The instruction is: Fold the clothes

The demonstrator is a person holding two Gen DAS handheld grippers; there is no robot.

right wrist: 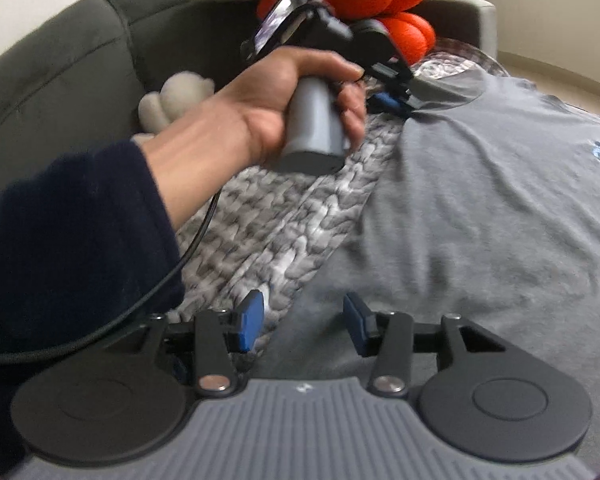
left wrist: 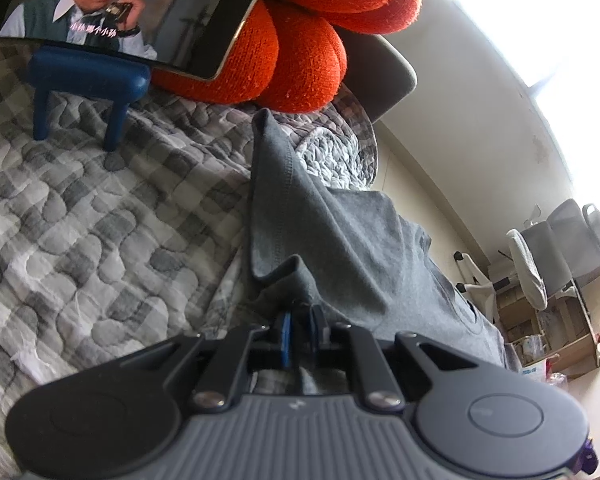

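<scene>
A grey t-shirt [right wrist: 480, 200] lies spread over a grey checked quilt [right wrist: 268, 216] on a sofa. My left gripper [left wrist: 300, 320] is shut on a bunched edge of the grey t-shirt [left wrist: 340, 232], which rises in a fold ahead of the blue pads. In the right wrist view the left gripper [right wrist: 396, 98], held by a hand [right wrist: 268, 104], pinches the shirt's far corner. My right gripper [right wrist: 304, 320] is open, its blue pads [right wrist: 250, 318] straddling the shirt's near edge without closing on it.
An orange plush cushion [left wrist: 300, 40] and a phone [left wrist: 132, 4] on a blue stand [left wrist: 88, 80] sit at the back of the quilt [left wrist: 80, 220]. A pale stuffed toy [right wrist: 172, 100] leans on the dark sofa back [right wrist: 60, 60]. Chairs [left wrist: 552, 256] and boxes stand across the room.
</scene>
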